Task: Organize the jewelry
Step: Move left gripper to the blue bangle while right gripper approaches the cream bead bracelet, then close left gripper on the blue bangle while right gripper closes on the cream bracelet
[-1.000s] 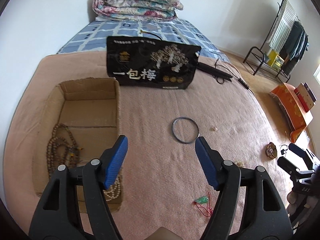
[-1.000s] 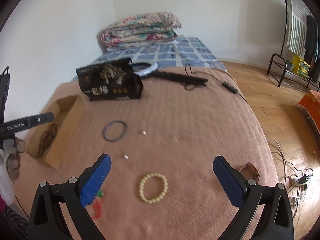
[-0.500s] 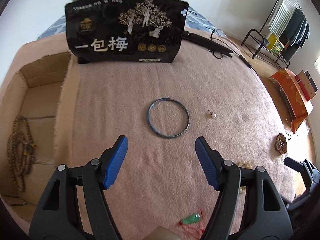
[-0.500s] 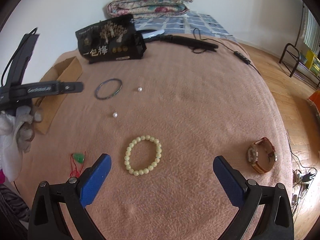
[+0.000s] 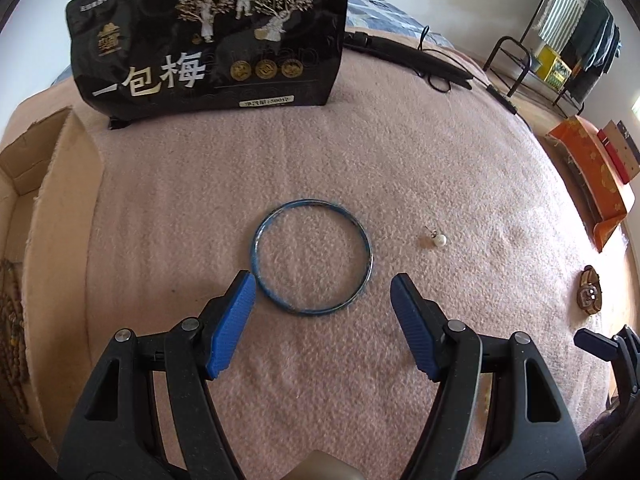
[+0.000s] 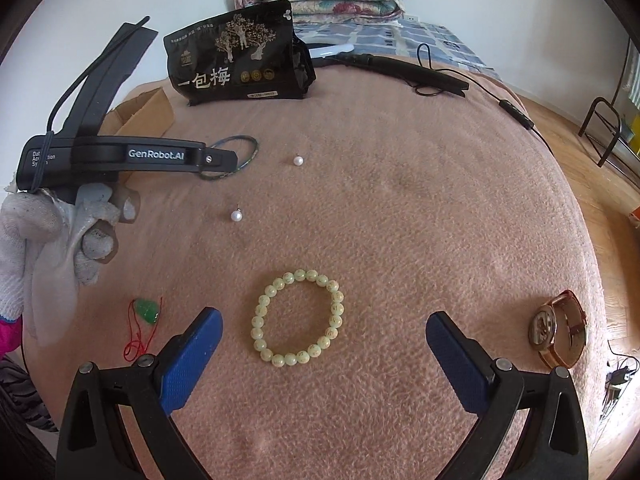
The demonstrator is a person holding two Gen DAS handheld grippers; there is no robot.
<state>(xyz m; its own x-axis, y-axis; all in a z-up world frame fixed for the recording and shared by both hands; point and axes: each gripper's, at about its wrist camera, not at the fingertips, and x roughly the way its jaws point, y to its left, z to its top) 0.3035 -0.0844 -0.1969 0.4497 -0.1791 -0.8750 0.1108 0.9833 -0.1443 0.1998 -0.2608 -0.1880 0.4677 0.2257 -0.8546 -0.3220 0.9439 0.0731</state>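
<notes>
The blue bangle [image 5: 313, 256] lies flat on the pink blanket [image 5: 360, 152] of the bed, just beyond the tips of the left tool [image 5: 322, 294], whose blue pads stand wide apart and hold nothing; the left pad [image 5: 232, 324] sits just beside the bangle's near-left rim, while the right pad is a little clear of it. To the right of the bangle rests a pearl earring [image 5: 439, 240], and far behind it stands a black snack bag [image 5: 208, 36]. At the far left edge is a cardboard box [image 5: 44, 184] with brown prayer beads [image 5: 12, 340] inside. In the right wrist view, the right tool [image 6: 324, 344] is also spread wide and empty, with a pale green bead bracelet [image 6: 298, 318] lying on the blanket between and slightly beyond its pads. A second pearl earring [image 6: 237, 215] lies farther off, a green pendant on red cord [image 6: 146, 312] sits near the left pad, and a wristwatch [image 6: 558, 330] lies to the right, near the bed's edge.
</notes>
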